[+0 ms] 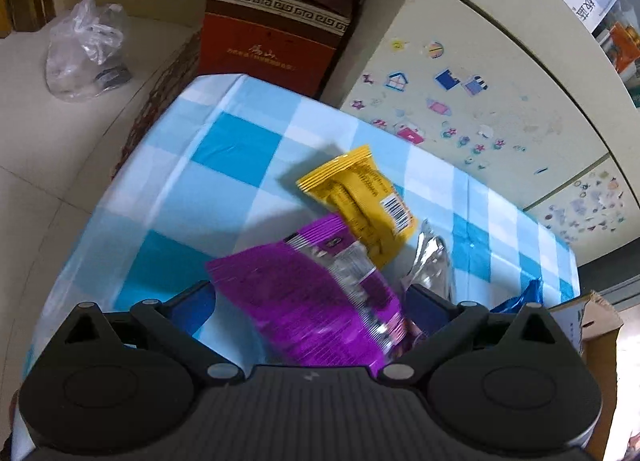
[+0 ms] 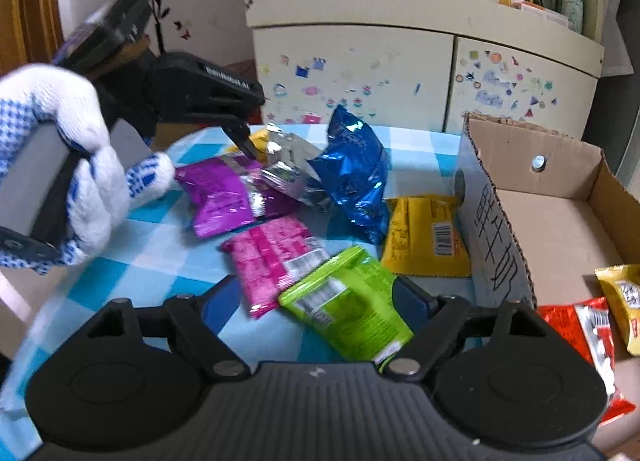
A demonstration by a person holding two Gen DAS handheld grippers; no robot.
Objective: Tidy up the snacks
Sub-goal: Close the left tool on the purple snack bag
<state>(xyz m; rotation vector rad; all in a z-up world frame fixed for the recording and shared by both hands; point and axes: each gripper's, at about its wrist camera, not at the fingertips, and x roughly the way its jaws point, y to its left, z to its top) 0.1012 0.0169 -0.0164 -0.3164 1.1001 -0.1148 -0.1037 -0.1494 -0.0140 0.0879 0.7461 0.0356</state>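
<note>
Snack packets lie on the blue-checked table (image 2: 160, 261). My left gripper (image 1: 310, 301) is open, its fingers on either side of a purple packet (image 1: 312, 301) that lies below it; the same purple packet (image 2: 224, 197) shows in the right wrist view under the left gripper (image 2: 244, 141). A yellow packet (image 1: 360, 197) and a silver packet (image 1: 432, 265) lie beyond. My right gripper (image 2: 316, 297) is open over a green packet (image 2: 352, 313). A pink packet (image 2: 276, 257), a blue bag (image 2: 356, 169) and another yellow packet (image 2: 424, 237) lie around it.
An open cardboard box (image 2: 560, 221) at the table's right holds a red packet (image 2: 580, 333) and a yellow one (image 2: 624, 301). A stickered cream cabinet (image 2: 400, 73) stands behind the table. A brown carton (image 1: 276, 21) and a plastic bag (image 1: 84, 49) sit on the floor.
</note>
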